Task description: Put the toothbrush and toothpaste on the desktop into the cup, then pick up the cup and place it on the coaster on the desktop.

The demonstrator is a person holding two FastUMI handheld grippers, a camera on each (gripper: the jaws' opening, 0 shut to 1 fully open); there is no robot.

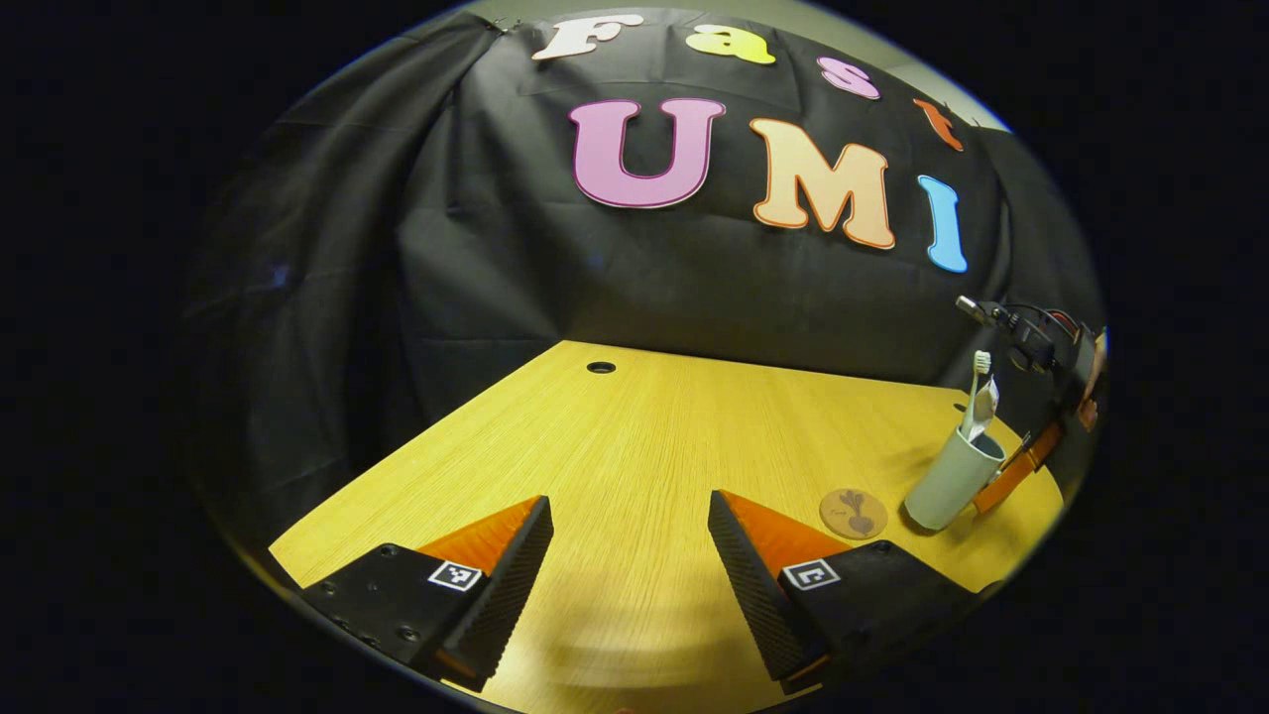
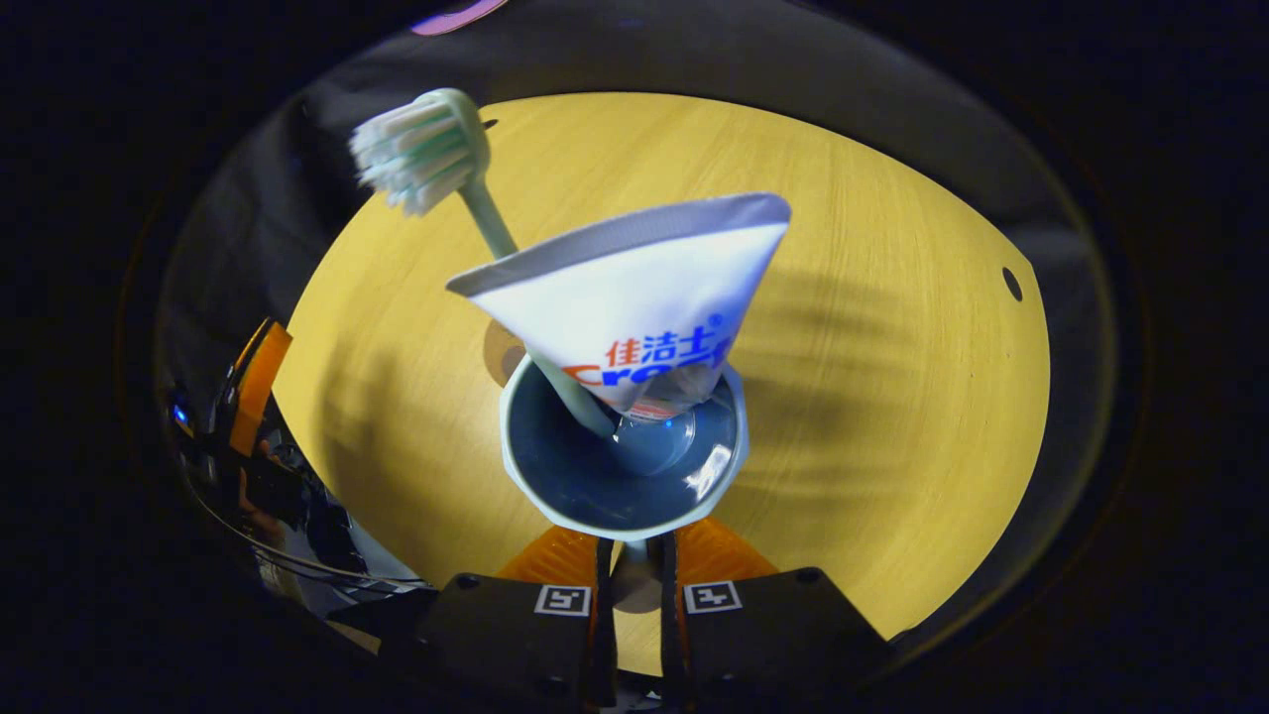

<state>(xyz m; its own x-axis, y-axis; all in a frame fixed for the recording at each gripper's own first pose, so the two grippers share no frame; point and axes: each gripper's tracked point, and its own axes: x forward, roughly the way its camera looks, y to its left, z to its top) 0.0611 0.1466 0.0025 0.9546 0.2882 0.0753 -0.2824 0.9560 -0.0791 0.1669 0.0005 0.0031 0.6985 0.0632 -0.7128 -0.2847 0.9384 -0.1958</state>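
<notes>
Toothbrush [image 2: 421, 149] and toothpaste [image 2: 634, 297] stand in the cup [image 2: 620, 476], which the right gripper [image 2: 634, 570] clenches by its rim, tilted just above the desktop [image 1: 634, 446]. From the left gripper view, the coaster [image 1: 853, 513] lies at four o'clock, just beside the cup. Left gripper [image 1: 630, 555] hangs released, fingers wide apart.

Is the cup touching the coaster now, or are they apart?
Apart. In the left gripper view, bare desk shows between the coaster and the cup, which the right gripper holds tilted beside it.
</notes>
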